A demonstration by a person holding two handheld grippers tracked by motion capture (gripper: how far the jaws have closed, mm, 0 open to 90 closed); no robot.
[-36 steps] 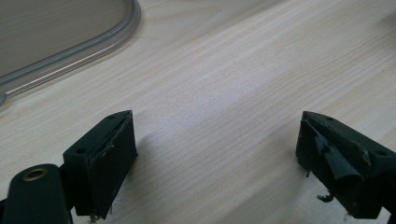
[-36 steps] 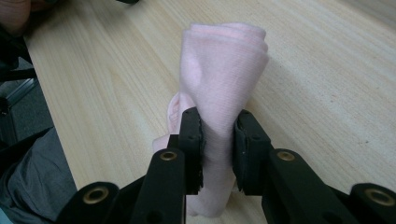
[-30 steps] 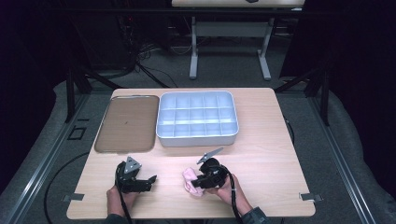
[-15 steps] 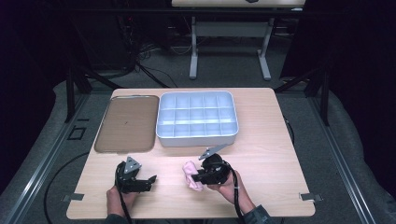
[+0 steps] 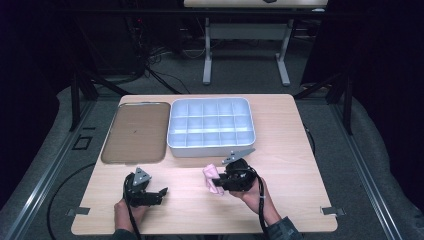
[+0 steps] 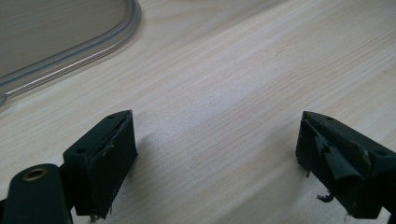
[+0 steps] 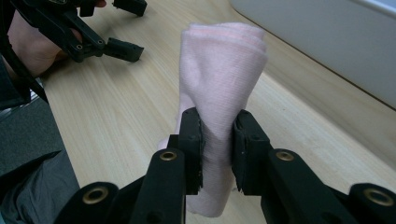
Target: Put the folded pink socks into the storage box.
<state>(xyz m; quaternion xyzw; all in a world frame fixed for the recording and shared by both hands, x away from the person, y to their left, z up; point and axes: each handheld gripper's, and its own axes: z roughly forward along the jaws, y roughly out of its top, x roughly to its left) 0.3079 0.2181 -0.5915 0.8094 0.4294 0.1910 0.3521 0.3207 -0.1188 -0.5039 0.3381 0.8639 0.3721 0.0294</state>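
Note:
A folded pale pink cloth [image 7: 219, 79] is pinched between the jaws of my right gripper [image 7: 217, 140], which is shut on it. In the high view the pink cloth [image 5: 212, 177] sticks out left of the right gripper [image 5: 225, 181], just above the wooden table [image 5: 300, 165] near its front. My left gripper [image 5: 159, 192] rests at the front left, held by a hand, and its jaws stand wide apart over bare wood in the left gripper view [image 6: 215, 154], with nothing between them.
A white tray of several compartments [image 5: 210, 126] stands at the table's back centre. A brown flat lid [image 5: 136, 131] lies to its left, and its clear rim [image 6: 70, 56] appears in the left gripper view. The tray's wall [image 7: 327, 42] is near the cloth.
The right gripper has lifted and shifted slightly left and up with the pink cloth, which now stands more upright. The left gripper has stayed put.

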